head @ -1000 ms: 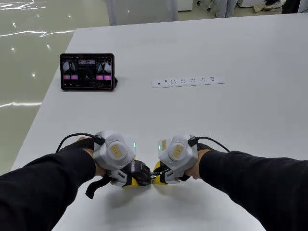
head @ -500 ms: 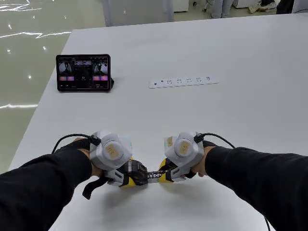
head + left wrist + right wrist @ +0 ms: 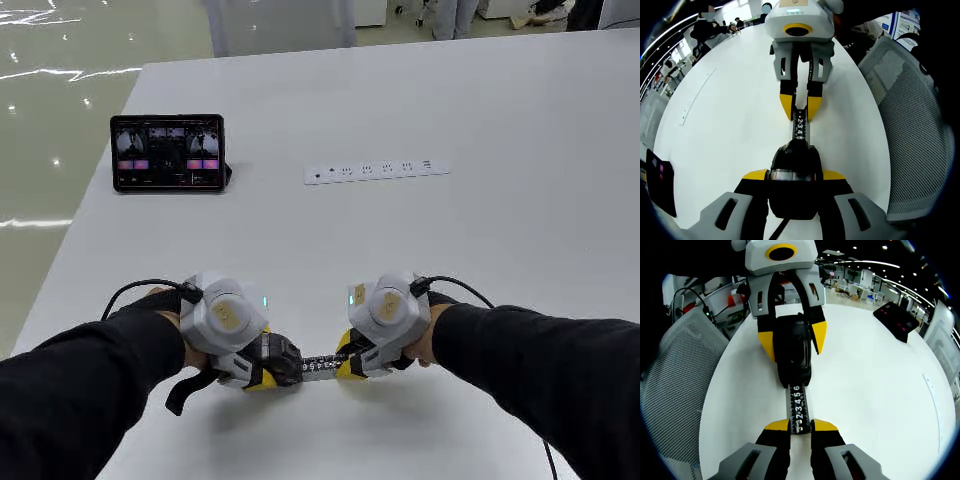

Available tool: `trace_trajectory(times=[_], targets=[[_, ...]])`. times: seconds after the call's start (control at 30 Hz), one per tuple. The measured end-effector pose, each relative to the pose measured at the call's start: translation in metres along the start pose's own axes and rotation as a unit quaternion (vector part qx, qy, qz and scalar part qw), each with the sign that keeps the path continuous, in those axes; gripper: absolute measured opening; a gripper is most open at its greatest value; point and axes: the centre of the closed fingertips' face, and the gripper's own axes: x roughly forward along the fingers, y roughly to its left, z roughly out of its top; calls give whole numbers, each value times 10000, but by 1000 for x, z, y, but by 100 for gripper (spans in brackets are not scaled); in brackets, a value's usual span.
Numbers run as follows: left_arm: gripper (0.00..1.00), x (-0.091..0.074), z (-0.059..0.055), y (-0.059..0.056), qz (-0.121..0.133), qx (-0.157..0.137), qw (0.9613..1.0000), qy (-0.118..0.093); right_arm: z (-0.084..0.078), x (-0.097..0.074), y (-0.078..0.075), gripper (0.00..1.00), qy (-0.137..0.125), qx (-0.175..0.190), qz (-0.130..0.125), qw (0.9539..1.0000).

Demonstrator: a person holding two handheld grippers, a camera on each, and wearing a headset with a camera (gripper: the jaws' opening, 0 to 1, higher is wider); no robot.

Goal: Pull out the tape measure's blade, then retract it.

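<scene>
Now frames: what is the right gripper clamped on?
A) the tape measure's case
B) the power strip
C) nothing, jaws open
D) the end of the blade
D: in the right gripper view, the right gripper has its yellow-tipped jaws closed on the end of the blade, which is partly pulled out, while the left gripper holds the black tape measure case.

At the counter's point(image 3: 480, 230) near edge, the left gripper point(image 3: 262, 372) clamps the black tape measure point(image 3: 281, 358). The right gripper point(image 3: 348, 367) pinches its blade point(image 3: 320, 366), a short stretch exposed. A tablet point(image 3: 167, 152) sits far left, a power strip point(image 3: 376, 171) far centre.
</scene>
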Motion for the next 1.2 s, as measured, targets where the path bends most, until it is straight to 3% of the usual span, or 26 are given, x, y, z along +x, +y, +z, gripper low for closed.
trace_trajectory(times=[1.2], targets=[[33,0,-1,0,-43,23,10000,12,-24,-19,-2,11,167,182,-19,9997]])
